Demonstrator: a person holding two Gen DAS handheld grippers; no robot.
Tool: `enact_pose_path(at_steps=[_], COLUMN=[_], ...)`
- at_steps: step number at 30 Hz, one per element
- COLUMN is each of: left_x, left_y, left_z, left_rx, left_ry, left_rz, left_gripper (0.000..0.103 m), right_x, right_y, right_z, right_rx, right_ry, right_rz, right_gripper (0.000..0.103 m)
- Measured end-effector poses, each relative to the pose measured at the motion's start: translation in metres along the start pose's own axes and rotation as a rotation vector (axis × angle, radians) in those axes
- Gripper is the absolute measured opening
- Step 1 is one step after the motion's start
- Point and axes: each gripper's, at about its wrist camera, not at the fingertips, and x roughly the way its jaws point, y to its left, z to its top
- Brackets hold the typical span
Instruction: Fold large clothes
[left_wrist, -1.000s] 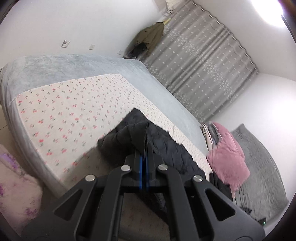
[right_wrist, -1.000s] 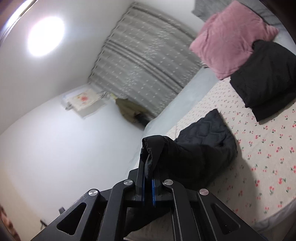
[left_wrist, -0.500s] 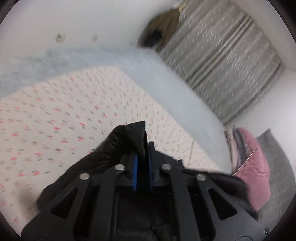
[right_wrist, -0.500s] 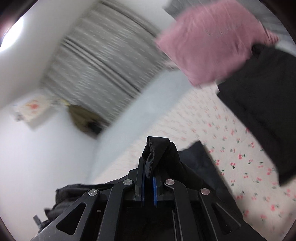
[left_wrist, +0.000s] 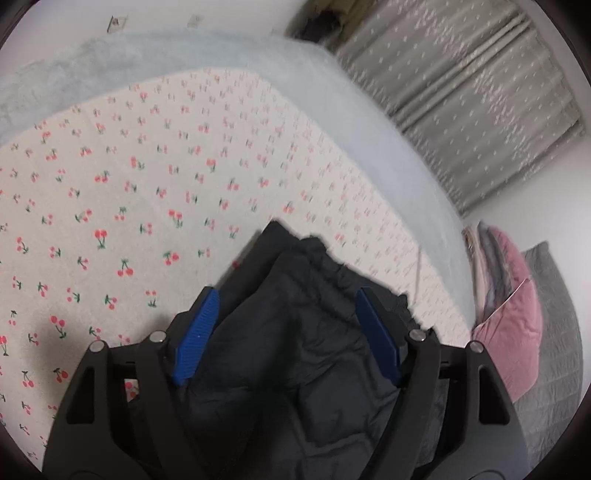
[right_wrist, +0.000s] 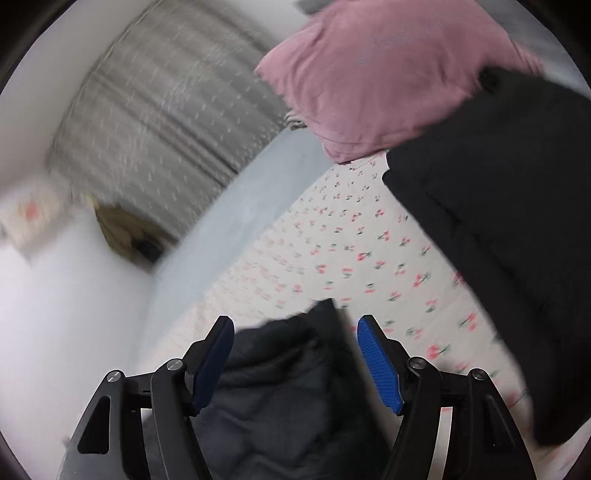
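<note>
With the dark quilted jacket (left_wrist: 295, 354) laid doubled on the cherry-print bed (left_wrist: 122, 192), both the left gripper (left_wrist: 286, 334) and right gripper (right_wrist: 295, 363) have just opened wide — released, one fold apparently done, further folds likely remaining.

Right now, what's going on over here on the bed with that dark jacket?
A person is folding a dark quilted jacket on the cherry-print sheet using two handheld grippers. The left gripper and the right gripper have both just been opening; their blue pads stand apart, with the jacket lying loose between them. A pink pillow and another dark garment lie nearby.
</note>
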Motion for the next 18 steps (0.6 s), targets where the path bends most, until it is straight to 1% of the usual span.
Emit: enact_pose_path(at_steps=[1,3,4,5,6,7,8,9,11,13,15,16,18], left_x=[0.006,0.017,0.023,0.031,0.036,0.04,0.043,0.042,0.034,0.022,0.018,0.019,0.03], left_y=[-0.003,-0.011,-0.016,-0.021,-0.025,-0.029,-0.031,-0.033,-0.041,-0.05,-0.058,-0.065,-0.072], left_z=[-0.001,-0.006,-0.009,-0.012,-0.014,-0.015,-0.014,-0.012,-0.007,-0.003,0.001,0.002,0.003], left_rx=[0.02,0.093,0.134,0.18,0.206,0.227,0.236,0.241,0.256,0.274,0.292,0.318,0.361], left_ry=[0.012,0.009,0.014,0.029,0.041,0.038,0.027,0.008,-0.064,-0.16,-0.213,-0.235,-0.244], left_rz=[0.033,0.099,0.125,0.15,0.175,0.206,0.211,0.202,0.182,0.148,0.134,0.145,0.199], left_gripper=[0.076,0.075,0.06,0.046,0.023,0.01,0.007,0.005,0.004,0.004,0.004,0.004,0.004], right_x=[0.009,0.021,0.03,0.039,0.049,0.052,0.061,0.066,0.07,0.063,0.057,0.055,0.058], right_y=[0.004,0.014,0.02,0.026,0.033,0.036,0.041,0.044,0.051,0.057,0.065,0.071,0.078], right_z=[-0.003,-0.008,-0.012,-0.017,-0.023,-0.027,-0.029,-0.029,-0.025,-0.017,-0.009,-0.004,0.003], right_rx=[-0.05,-0.116,-0.158,-0.203,-0.256,-0.288,-0.324,-0.346,-0.365,-0.36,-0.364,-0.371,-0.387], right_ry=[0.024,0.037,0.043,0.061,0.091,0.106,0.113,0.108,0.067,0.002,-0.055,-0.084,-0.108], right_rz=[-0.021,-0.052,-0.054,-0.038,-0.029,-0.061,-0.119,-0.144,-0.165,-0.153,-0.157,-0.161,-0.184], right_gripper=[0.07,0.069,0.063,0.044,0.032,0.007,0.005,0.005,0.004,0.004,0.004,0.003,0.003])
